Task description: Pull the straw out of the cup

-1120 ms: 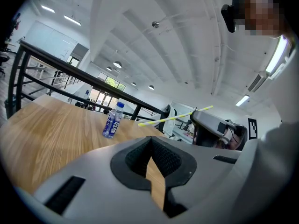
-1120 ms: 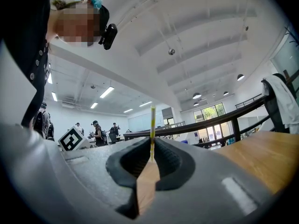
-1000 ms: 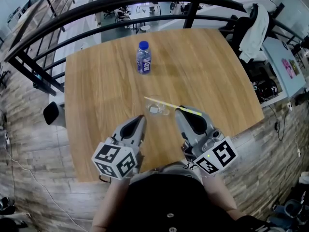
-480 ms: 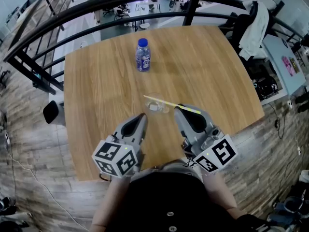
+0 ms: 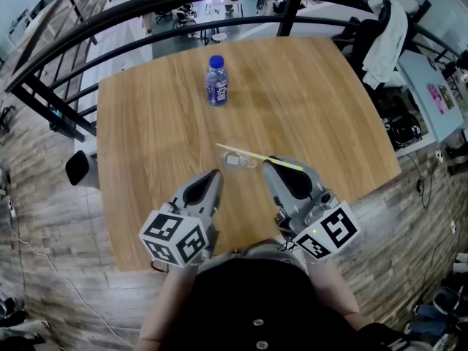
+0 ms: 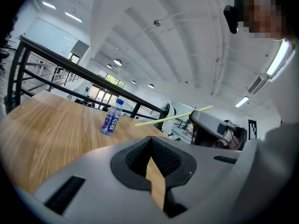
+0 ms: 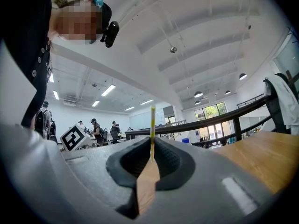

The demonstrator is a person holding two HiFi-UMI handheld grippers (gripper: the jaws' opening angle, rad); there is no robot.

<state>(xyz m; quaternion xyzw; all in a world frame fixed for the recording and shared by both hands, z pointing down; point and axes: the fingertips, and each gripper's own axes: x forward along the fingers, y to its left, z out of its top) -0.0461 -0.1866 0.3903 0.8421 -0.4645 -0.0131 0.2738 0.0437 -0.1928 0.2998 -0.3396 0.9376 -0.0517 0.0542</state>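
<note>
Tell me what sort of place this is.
Probably an open-plan office or lab, seemingly on a raised level: a wooden table beside a black railing, desks and chairs beyond it, people standing under ceiling strip lights.

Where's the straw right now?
In the head view the straw slants over the clear cup near the middle of the table, nearer the person than the bottle, its right part pinched by the right gripper.
</note>
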